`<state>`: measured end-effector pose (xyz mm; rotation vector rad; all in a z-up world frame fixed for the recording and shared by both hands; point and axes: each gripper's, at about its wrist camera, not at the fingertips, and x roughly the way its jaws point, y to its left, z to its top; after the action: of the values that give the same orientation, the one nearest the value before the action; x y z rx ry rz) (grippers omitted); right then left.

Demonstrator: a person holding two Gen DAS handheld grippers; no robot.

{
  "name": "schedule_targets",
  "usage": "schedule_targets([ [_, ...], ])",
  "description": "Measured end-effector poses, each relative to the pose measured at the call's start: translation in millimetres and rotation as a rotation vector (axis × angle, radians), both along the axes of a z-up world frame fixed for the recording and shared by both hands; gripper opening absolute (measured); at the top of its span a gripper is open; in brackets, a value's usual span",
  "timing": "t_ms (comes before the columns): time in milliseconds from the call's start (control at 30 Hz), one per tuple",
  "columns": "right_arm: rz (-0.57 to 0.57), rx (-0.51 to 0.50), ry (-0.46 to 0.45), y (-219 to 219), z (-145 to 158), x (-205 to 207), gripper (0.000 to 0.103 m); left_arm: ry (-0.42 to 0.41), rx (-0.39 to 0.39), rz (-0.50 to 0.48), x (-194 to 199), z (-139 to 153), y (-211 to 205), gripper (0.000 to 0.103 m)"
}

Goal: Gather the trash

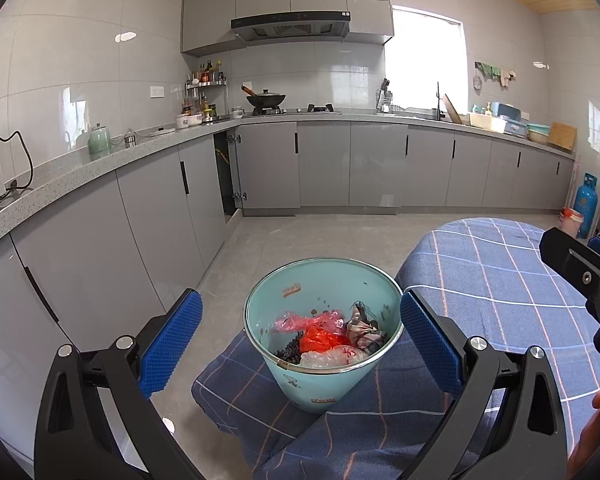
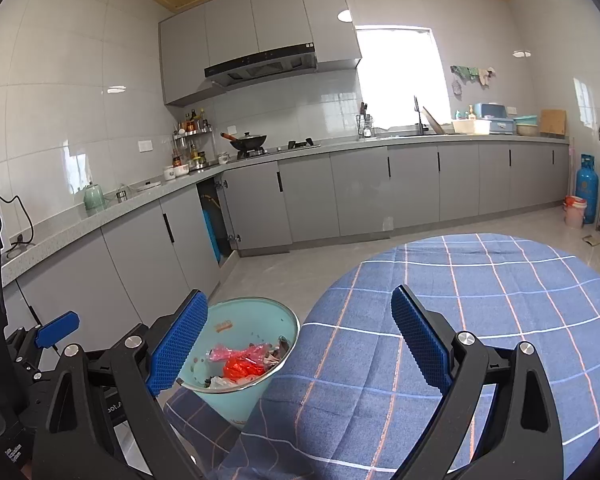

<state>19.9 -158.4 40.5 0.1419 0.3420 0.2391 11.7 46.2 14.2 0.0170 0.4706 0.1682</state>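
Both claws spread wide over the bin – nothing held in either.

The left gripper (image 1: 300, 340) hangs with jaws wide apart, looking straight down into the pale teal trash bin (image 1: 296, 280), which stands on the floor just beside the near-left edge of the round table (image 1: 500, 264) with its blue checked cloth. Inside the bin lie a red plastic bag (image 1: 320, 338), a pink wrapper (image 1: 300, 320), a crumpled checked rag (image 1: 362, 326) and a clear bag (image 1: 328, 356). The right gripper (image 2: 298, 344) is just as wide and empty – it sits over the cloth, with the bin showing at its left finger (image 2: 178, 350).
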Motion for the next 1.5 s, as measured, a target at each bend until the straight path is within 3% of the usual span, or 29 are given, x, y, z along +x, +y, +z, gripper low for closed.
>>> schedule_targets([
  [1500,-0.007,0.009,0.003,-2.3,2.0,0.6,0.092,-0.037,0.001,0.038,-2.8,9.8,1.5,0.097],
])
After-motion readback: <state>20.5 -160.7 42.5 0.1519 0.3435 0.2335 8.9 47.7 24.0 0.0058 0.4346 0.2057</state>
